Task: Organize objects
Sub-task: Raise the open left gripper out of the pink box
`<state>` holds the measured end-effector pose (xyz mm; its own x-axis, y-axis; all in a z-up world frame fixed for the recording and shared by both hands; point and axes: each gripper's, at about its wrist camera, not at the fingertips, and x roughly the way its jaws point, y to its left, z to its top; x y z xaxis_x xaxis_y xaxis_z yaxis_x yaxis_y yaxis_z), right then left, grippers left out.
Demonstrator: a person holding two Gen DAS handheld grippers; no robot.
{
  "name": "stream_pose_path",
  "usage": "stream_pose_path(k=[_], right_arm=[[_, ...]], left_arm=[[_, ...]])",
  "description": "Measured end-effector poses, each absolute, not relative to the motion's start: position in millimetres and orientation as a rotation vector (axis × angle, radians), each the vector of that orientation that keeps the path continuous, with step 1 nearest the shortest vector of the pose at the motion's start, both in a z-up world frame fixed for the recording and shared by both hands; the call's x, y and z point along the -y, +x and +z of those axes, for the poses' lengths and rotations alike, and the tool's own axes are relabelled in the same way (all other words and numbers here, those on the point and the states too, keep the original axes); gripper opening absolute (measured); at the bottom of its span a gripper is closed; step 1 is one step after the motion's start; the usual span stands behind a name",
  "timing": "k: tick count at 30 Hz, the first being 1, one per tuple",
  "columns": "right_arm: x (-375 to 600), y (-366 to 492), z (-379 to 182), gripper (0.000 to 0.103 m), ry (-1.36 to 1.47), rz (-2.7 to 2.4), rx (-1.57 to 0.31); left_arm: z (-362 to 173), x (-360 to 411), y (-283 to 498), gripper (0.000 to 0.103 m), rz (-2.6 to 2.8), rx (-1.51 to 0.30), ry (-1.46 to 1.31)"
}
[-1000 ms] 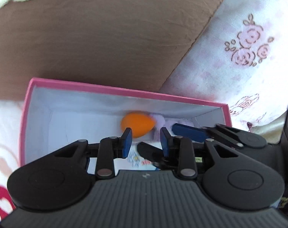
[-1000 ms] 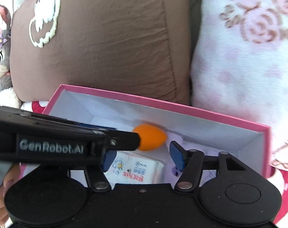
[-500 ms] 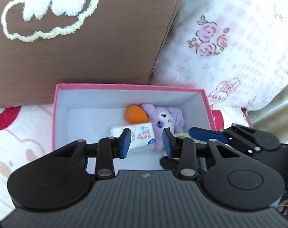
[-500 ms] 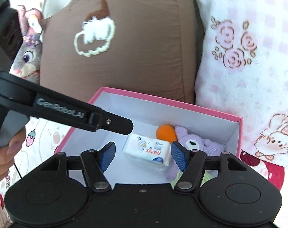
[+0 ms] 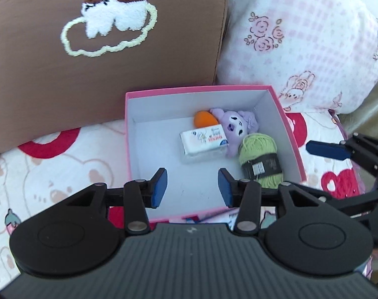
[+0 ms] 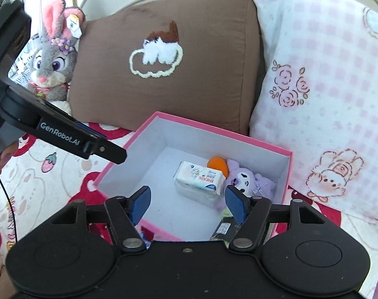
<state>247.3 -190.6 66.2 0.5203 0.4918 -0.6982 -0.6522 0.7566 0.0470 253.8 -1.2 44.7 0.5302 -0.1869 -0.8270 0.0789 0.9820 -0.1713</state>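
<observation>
While both tools gape empty, the left freshly widened: pink box against brown cushion, nothing between.

Pink box: matt cardboard, white inside. Tissue pack: glossy plastic wrap. Green yarn ball: fuzzy, matt paper band. Purple plush: soft cloth. Brown pillow behind box: smooth cloth, tufted patch. Both grippers' fingers: matt black plastic, ribbed blue pads.
</observation>
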Motion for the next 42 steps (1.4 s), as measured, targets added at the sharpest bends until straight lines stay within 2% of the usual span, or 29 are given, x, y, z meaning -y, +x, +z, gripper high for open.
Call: stream_pose_path(k=[9,15,18,20,24,26,28,42], right_arm=[[202,211,82,0.072,-0.179,0.669,-0.745],[203,189,92,0.074,-0.186,0.659,-0.775],[203,176,96,0.077,-0.195,0.669,-0.759],[205,168,97,0.084,-0.184,0.677,-0.754],[206,155,97,0.086,-0.174,0.681,-0.757],[207,148,95,0.087,-0.177,0.68,-0.763],[207,142,93,0.091,-0.177,0.683,-0.765],[209,115,77,0.093,-0.161,0.642,-0.766]], left_arm=[[65,-3,208,0.053,-0.25,-0.981,-0.112],[69,2,183,0.061,-0.26,-0.986,-0.071],[72,3,170,0.066,-0.25,-0.983,-0.043],[72,2,161,0.07,-0.243,-0.982,-0.035],[74,-2,145,0.073,-0.252,-0.98,-0.028],[73,-5,137,0.084,-0.265,-0.974,-0.029],[72,-8,130,0.09,-0.275,-0.966,-0.043],[58,4,101,0.098,-0.157,-0.932,0.019]])
